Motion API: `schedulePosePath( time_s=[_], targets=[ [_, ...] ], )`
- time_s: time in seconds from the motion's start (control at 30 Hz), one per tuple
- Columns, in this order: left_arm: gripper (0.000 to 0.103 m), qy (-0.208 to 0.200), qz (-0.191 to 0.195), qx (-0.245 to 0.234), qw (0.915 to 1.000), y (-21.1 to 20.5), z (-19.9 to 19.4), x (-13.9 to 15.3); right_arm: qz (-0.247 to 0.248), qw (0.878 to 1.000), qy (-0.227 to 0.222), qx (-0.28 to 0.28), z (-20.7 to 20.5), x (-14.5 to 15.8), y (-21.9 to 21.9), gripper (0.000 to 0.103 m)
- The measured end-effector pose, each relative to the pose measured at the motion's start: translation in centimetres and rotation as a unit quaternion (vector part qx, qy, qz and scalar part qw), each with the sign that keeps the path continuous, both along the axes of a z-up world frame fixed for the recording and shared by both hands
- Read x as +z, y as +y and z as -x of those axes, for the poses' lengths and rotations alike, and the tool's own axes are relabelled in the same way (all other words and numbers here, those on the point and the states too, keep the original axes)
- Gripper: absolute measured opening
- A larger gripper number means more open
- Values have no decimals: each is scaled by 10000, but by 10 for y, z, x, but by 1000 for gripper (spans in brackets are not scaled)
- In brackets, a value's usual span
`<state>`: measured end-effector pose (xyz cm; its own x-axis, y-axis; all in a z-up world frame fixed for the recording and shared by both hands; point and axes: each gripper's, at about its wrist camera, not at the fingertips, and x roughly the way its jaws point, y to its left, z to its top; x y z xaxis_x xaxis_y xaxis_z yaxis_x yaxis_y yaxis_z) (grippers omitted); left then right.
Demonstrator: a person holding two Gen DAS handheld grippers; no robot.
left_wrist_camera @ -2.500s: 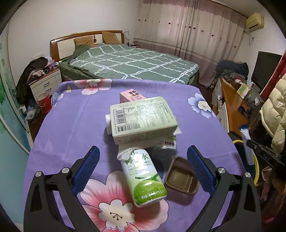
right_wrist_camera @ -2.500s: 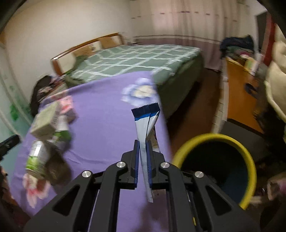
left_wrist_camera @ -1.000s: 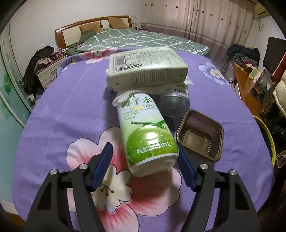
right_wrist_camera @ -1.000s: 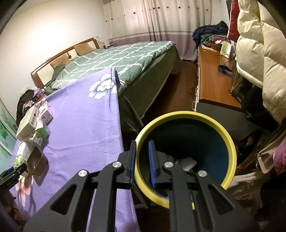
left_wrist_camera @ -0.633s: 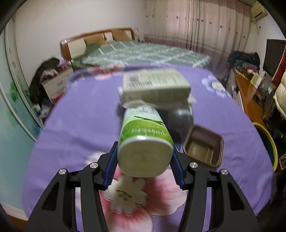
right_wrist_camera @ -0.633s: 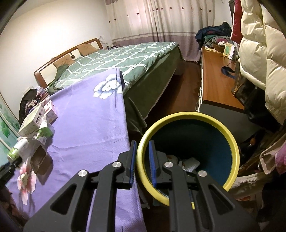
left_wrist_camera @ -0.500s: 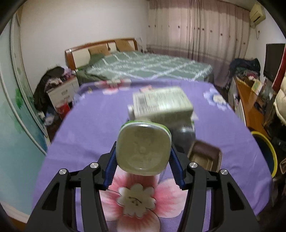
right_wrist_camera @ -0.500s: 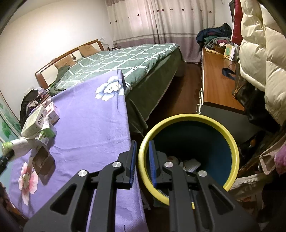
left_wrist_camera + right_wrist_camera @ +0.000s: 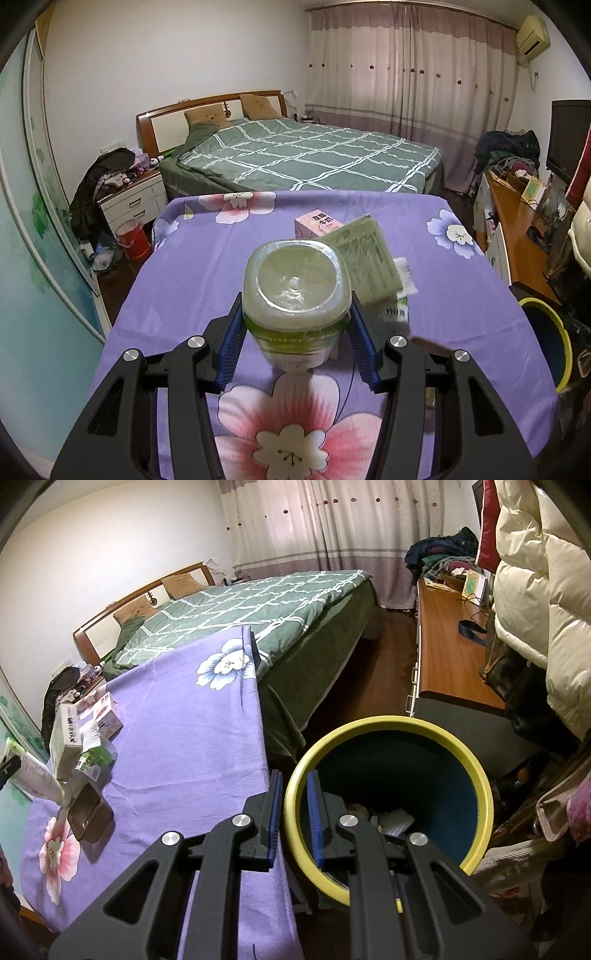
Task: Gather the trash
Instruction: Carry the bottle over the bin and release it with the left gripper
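My left gripper (image 9: 295, 332) is shut on a green coconut-water bottle (image 9: 295, 295), lifted off the purple flowered tablecloth (image 9: 203, 258) with its base turned toward the camera. Behind it lie a pale green carton (image 9: 364, 254), a pink box (image 9: 319, 223) and a crumpled label. A brown plastic tray (image 9: 86, 806) sits near the table's front. My right gripper (image 9: 294, 812) hovers over the near rim of the yellow-rimmed blue bin (image 9: 388, 723). Its jaws stand slightly apart with nothing between them. Some trash (image 9: 397, 818) lies at the bin's bottom.
A green checked bed (image 9: 306, 158) stands beyond the table, with a white nightstand (image 9: 135, 201) and a red bucket (image 9: 129, 238) to the left. A wooden desk (image 9: 450, 646) and a cream puffy coat (image 9: 535, 590) crowd the right side, close to the bin.
The left gripper closed on the bottle, lifted it off the cloth and tipped it base-first toward the camera; the carton slid aside. The right gripper stayed still over the bin.
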<state>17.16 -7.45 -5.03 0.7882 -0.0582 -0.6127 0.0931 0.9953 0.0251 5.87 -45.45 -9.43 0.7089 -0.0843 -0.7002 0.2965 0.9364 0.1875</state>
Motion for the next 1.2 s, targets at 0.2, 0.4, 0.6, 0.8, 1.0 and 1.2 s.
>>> schedulePosePath(
  time_s=[0.2,0.4,0.6,0.8,1.0,1.2],
  targets=[
    [52,-71,-47,-64,9999,-4,-3,12,-52,10000,0,-58,0,-2,-9,14],
    [52,-137,-61,-318,9994,-21,14,29,-122,9999,1,-17,-2,-6,-13,14],
    [52,-200,11,-841,9963,-58,31,45,-134,9999,-18,-85,1,-7,-19,14],
    [52,-279,154,-1583,9869,-118,45,63,-121,9994,-68,-330,16,-9,-41,14],
    [52,-333,239,-2375,9705,-196,55,75,-133,9979,-104,-630,35,-12,-70,14],
    [52,63,466,-3092,9498,-275,56,60,-143,9959,-73,-890,52,-19,-94,14]
  ],
)
